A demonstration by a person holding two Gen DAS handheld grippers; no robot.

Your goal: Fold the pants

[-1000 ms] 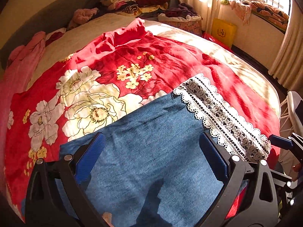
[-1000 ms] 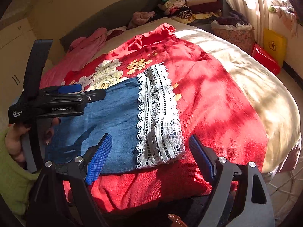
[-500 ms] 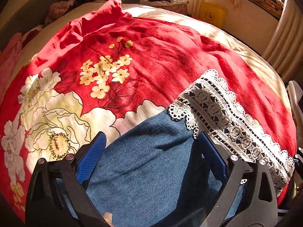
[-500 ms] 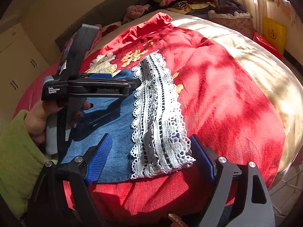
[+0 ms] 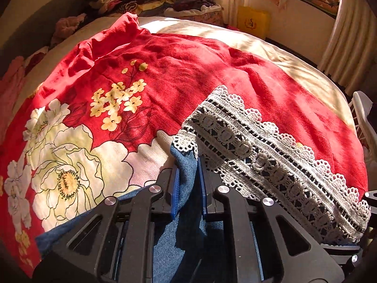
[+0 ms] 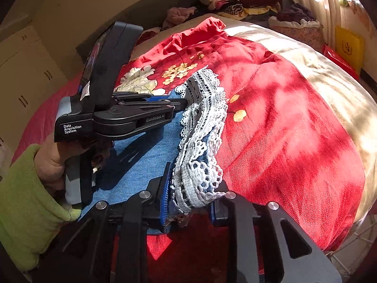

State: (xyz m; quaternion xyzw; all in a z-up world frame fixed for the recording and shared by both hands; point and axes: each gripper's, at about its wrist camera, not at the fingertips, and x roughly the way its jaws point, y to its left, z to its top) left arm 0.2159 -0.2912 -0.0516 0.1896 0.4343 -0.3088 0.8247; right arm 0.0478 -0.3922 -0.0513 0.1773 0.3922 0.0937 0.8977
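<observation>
Both grippers have closed within the last half second, where their jaws stood wide apart over the cloth before, so the fold can begin. On the bed (image 5: 271, 47), over the red blanket (image 5: 188, 70), lie the pants (image 6: 141, 148). At the lace hem (image 5: 271, 160), the left gripper (image 5: 188, 184) pinches the far corner; the right gripper (image 6: 188, 202) pinches the near corner, lace bunched between its jaws.
</observation>
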